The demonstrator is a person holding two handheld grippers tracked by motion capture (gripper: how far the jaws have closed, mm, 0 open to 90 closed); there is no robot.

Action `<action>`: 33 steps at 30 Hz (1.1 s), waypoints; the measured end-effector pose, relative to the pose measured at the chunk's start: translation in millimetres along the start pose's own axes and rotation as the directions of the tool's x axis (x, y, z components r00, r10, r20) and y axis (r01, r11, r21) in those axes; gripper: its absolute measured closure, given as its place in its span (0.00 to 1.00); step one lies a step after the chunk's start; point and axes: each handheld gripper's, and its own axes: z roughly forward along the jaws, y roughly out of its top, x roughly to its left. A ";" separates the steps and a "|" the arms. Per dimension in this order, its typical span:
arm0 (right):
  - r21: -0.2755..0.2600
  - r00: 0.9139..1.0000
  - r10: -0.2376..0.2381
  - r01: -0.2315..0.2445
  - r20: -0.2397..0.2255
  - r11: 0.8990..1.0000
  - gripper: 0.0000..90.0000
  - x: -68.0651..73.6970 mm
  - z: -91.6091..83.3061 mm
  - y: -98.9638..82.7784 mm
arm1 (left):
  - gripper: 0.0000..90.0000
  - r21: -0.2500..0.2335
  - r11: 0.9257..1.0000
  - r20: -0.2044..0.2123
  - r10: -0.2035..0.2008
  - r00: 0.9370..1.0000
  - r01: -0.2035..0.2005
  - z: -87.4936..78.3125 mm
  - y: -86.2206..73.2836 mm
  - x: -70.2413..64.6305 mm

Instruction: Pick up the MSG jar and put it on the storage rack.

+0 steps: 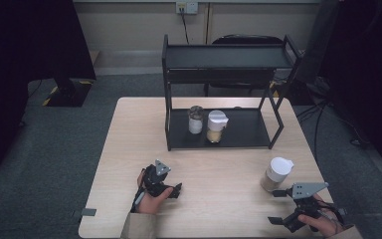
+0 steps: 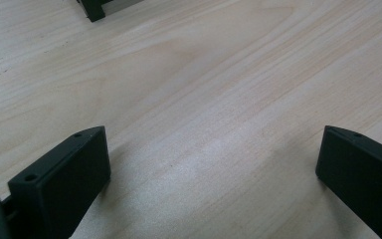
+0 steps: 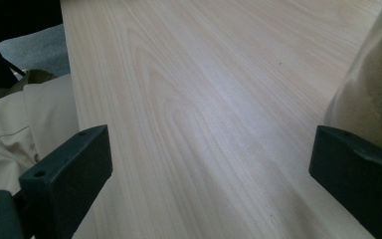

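In the right gripper view the white-lidded jar at three o'clock is cut off by the right edge and blurred, its lid out of frame, while in the left gripper view the black rack at eleven o'clock shows just one foot.

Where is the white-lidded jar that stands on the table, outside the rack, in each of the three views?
High view: the jar stands at the right of the table, just ahead of the right gripper.
Left gripper view: the jar is not in it.
Right gripper view: the jar fills the right edge, above the right jaw.
Shared landmark: the light wooden table, also under the jaws.
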 end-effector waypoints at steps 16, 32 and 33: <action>-0.010 0.998 0.024 -0.023 0.058 1.000 0.02 0.2 -10.4 -5.5 | 0.00 0.000 1.000 0.000 -0.001 1.000 0.001 0.0 -0.1 -0.1; -0.025 0.993 0.039 -0.036 0.109 0.999 0.02 3.7 -16.0 -8.2 | 0.00 0.000 1.000 0.000 -0.001 1.000 0.001 0.0 -0.1 -0.1; -0.027 0.993 0.038 -0.035 0.113 0.999 0.02 4.1 -16.1 -8.4 | 0.00 0.000 1.000 0.000 -0.002 1.000 0.002 0.0 -0.1 -0.1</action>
